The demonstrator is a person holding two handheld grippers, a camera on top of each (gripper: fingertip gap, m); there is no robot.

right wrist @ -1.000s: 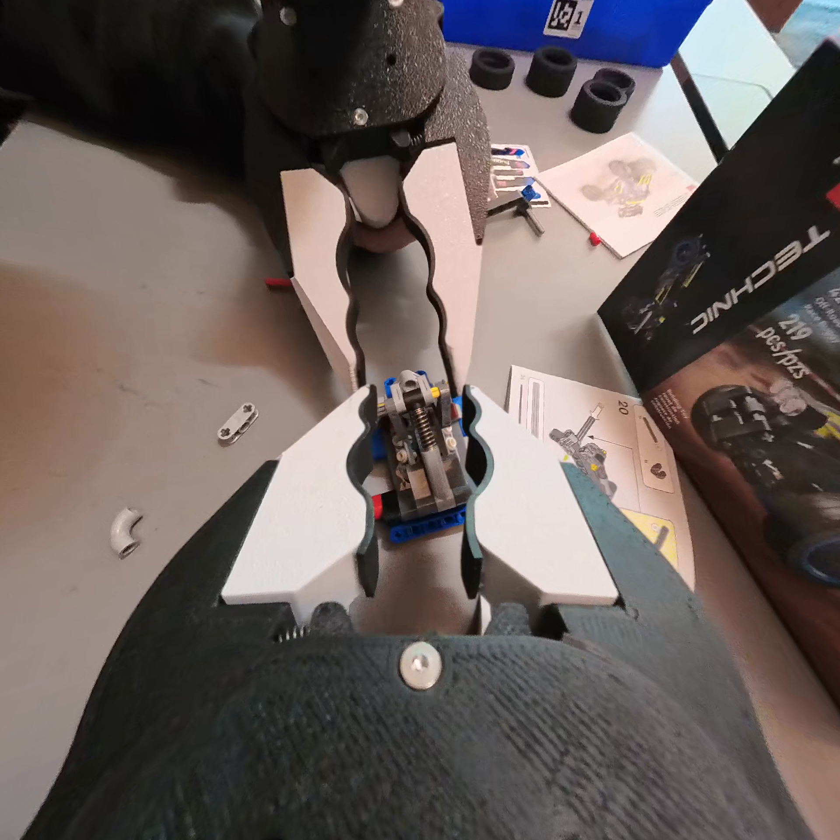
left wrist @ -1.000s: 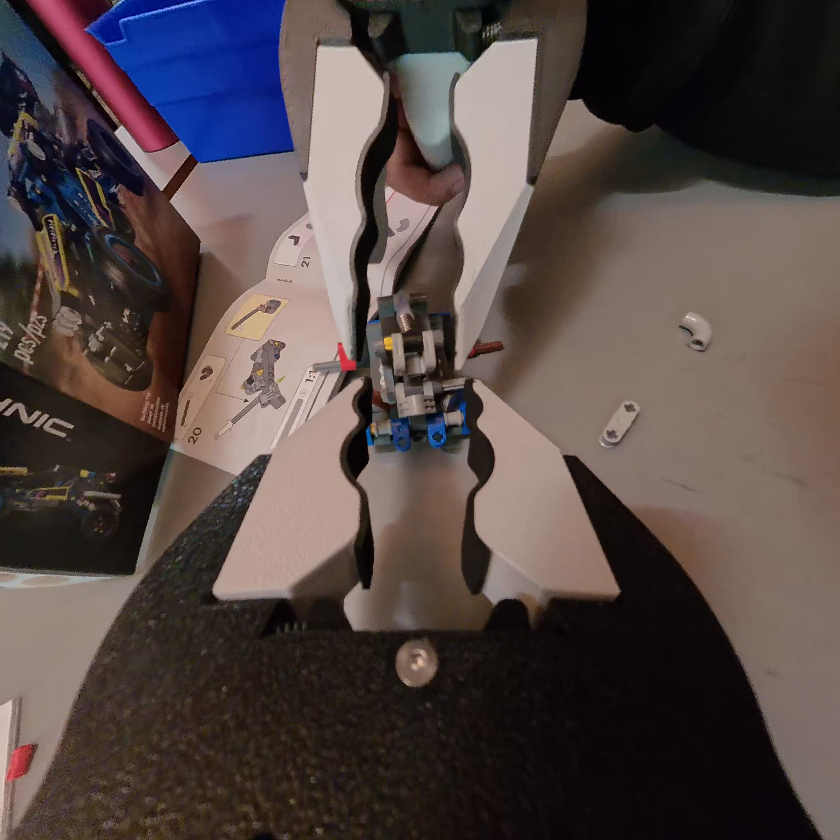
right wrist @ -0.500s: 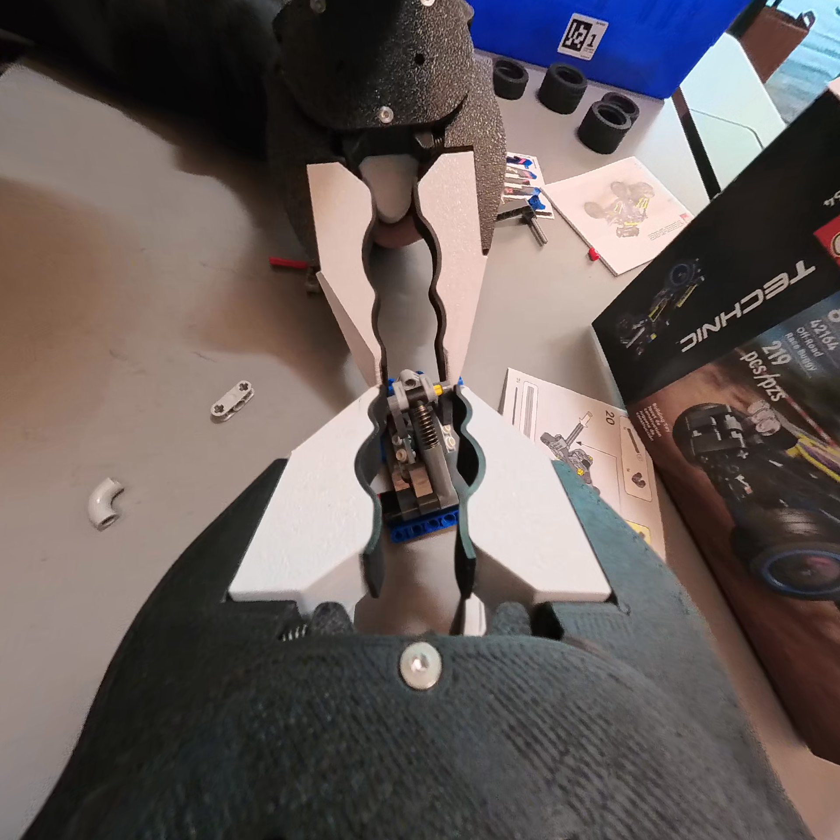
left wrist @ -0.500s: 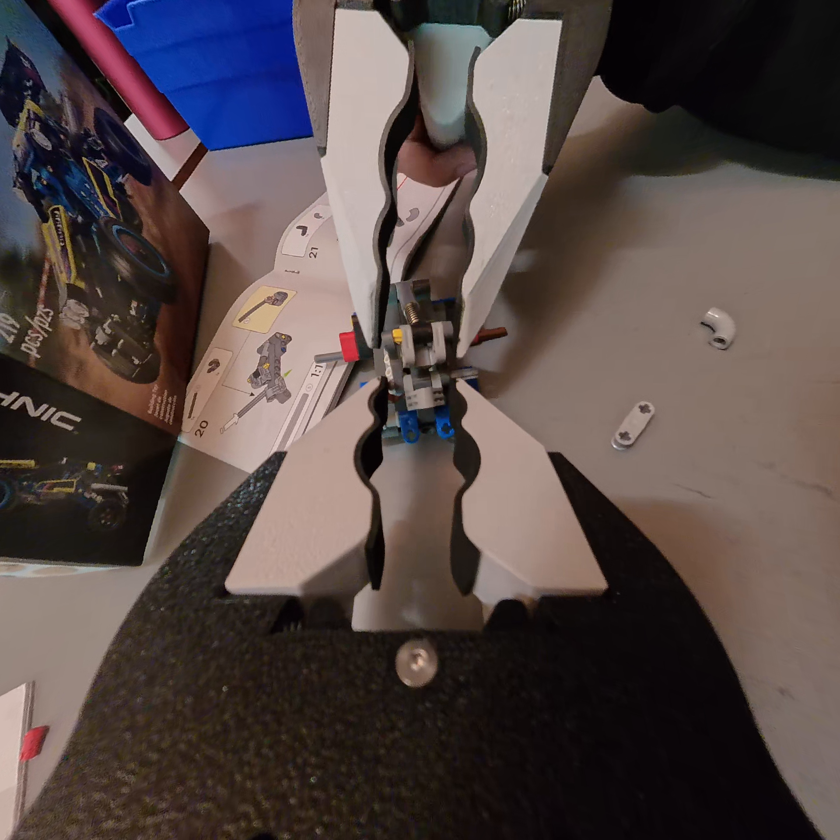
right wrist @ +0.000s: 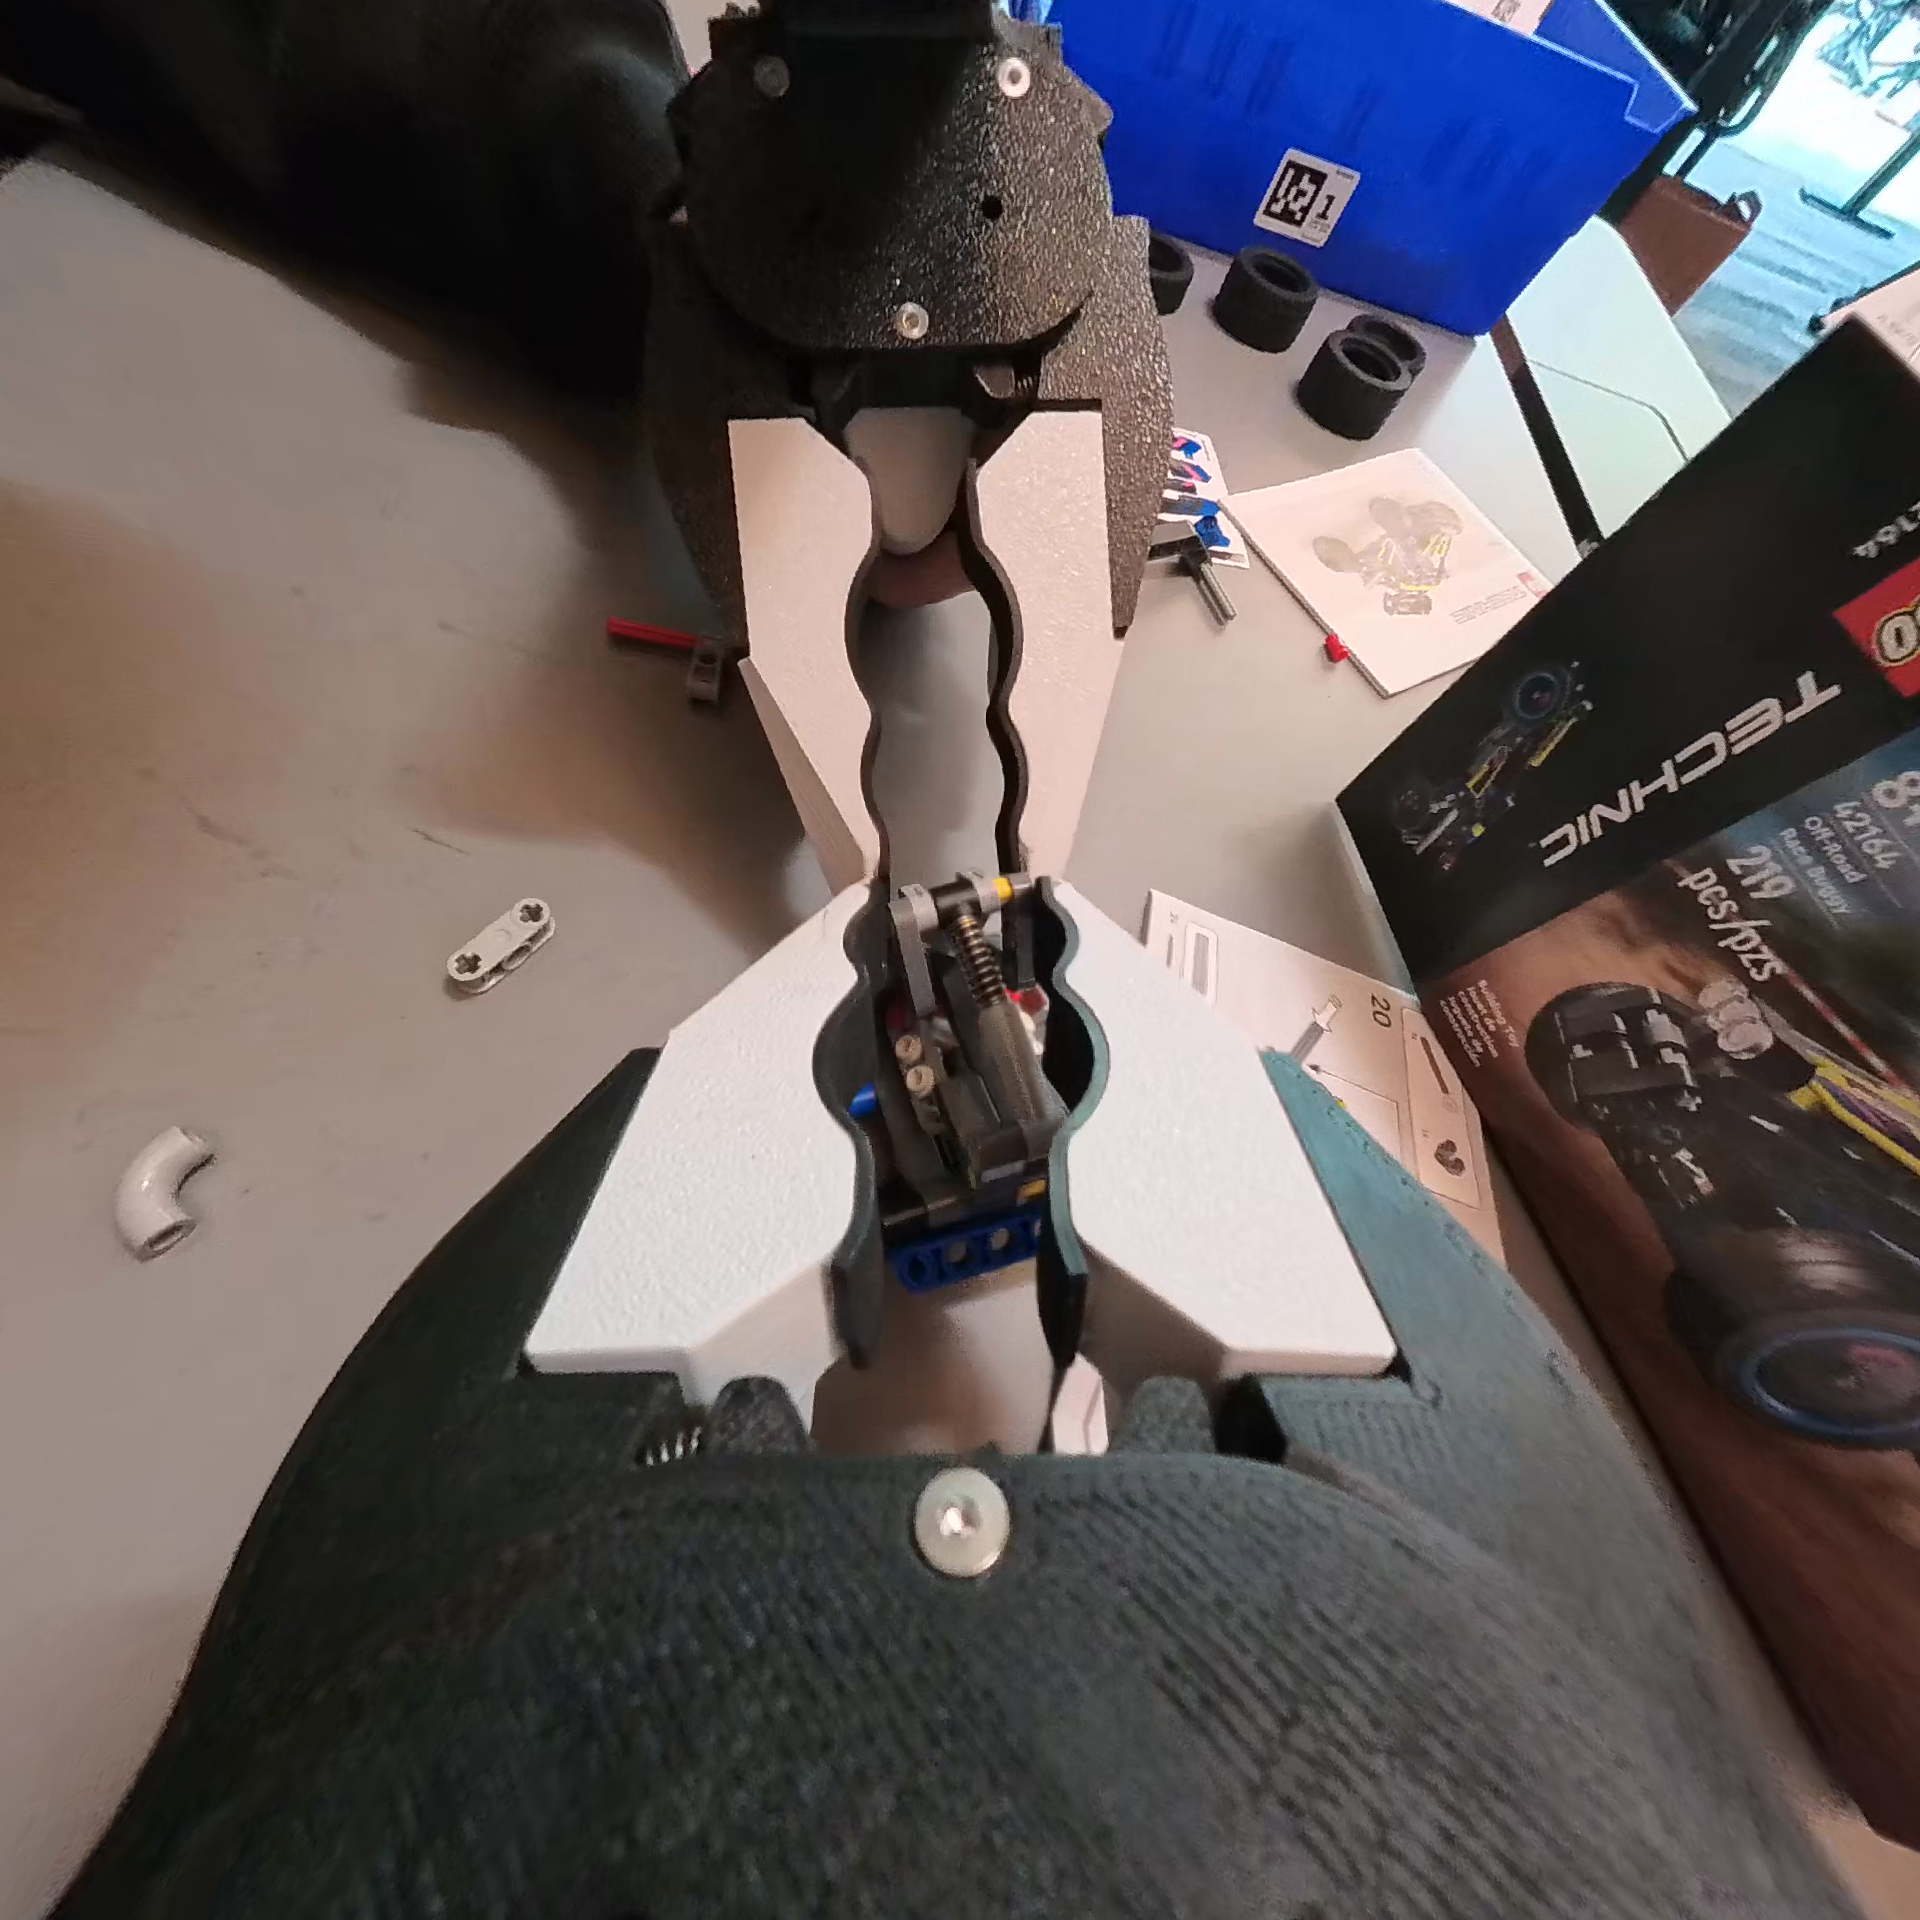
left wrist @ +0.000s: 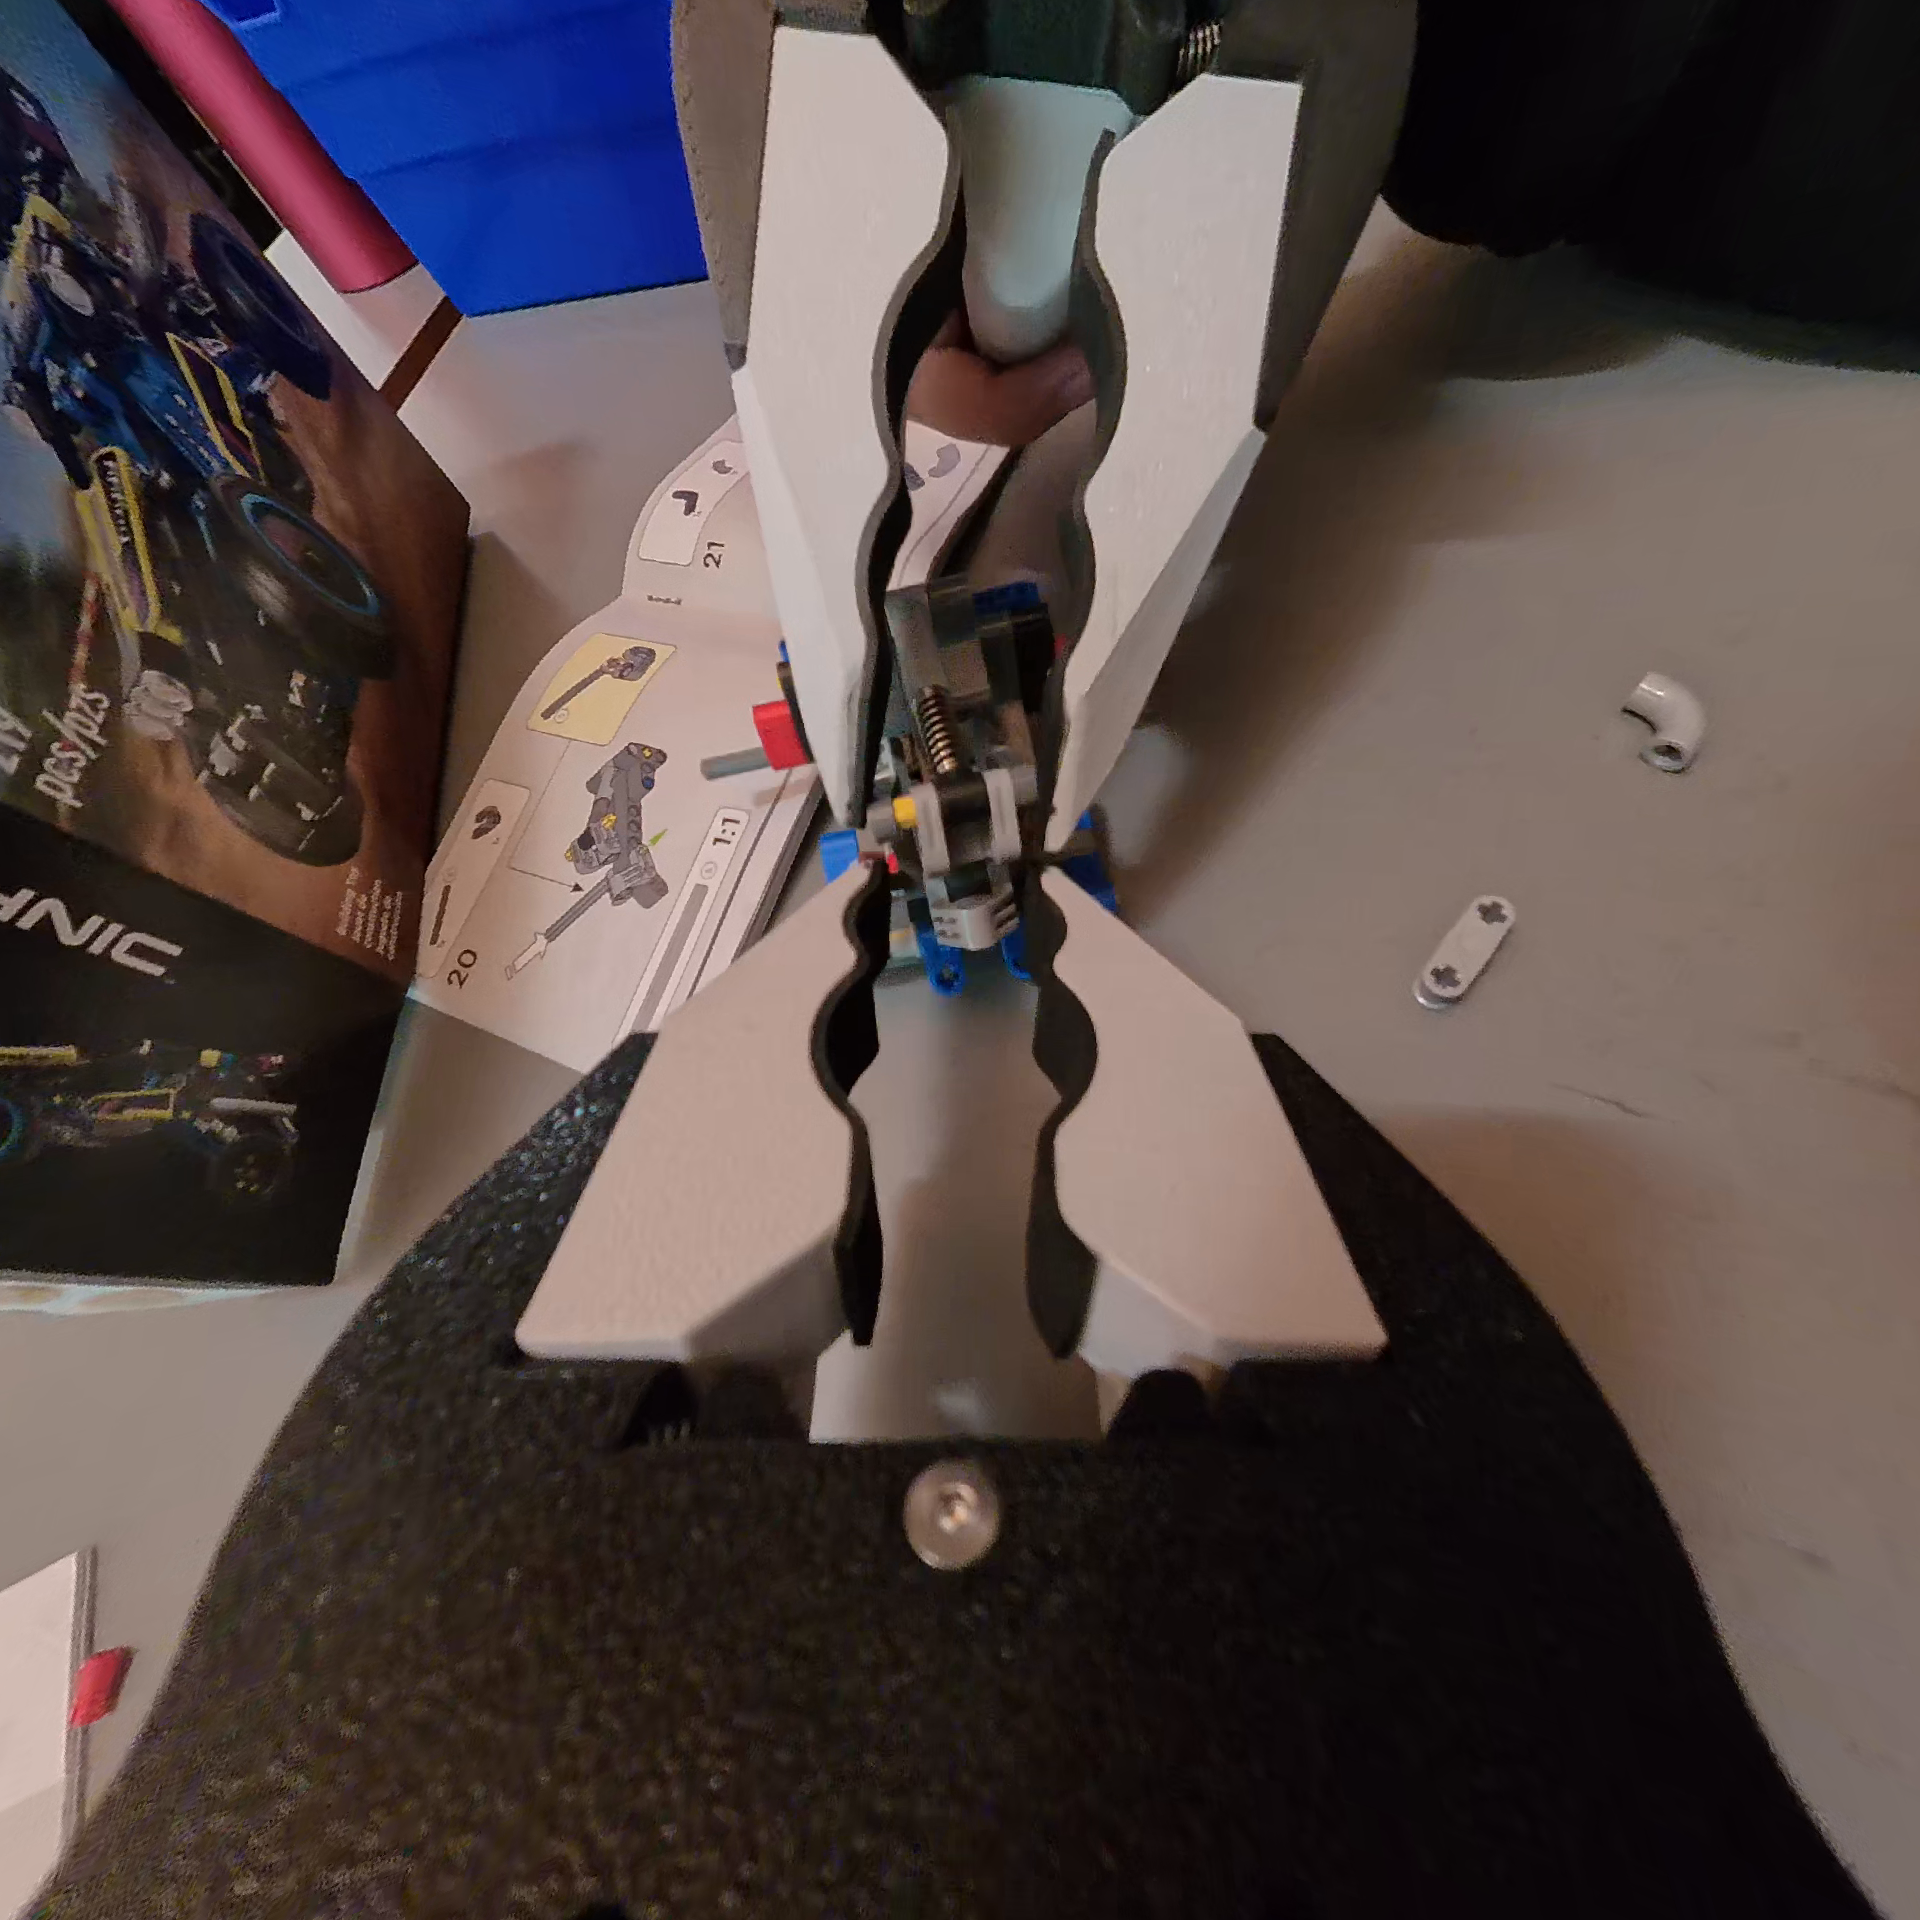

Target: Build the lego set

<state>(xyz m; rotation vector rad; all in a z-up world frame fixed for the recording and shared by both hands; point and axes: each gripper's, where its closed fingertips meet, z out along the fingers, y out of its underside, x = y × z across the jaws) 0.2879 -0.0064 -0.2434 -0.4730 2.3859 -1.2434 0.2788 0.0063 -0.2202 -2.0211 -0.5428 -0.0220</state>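
Grey, black and blue plastic fills the middle of both my wrist views: a small brick-built assembly (right wrist: pixel 966 1081) with a coil spring, caught from opposite ends by my two grippers above the grey table (right wrist: pixel 312 727). My right gripper (right wrist: pixel 961 935) has its jaws closed to a narrow gap along the assembly's sides, pads pressed on it. My left gripper (left wrist: pixel 956 883) meets it tip to tip from the far end, jaws equally narrow on the spring end, apparently gripping too, though blur softens the contact there. Beside the assembly lies an open instruction booklet (left wrist: pixel 582 790), the set's box (right wrist: pixel 1662 935) beyond it. On the assembly's other side rest a flat grey link (right wrist: pixel 499 945) and a white elbow piece (right wrist: pixel 161 1184).
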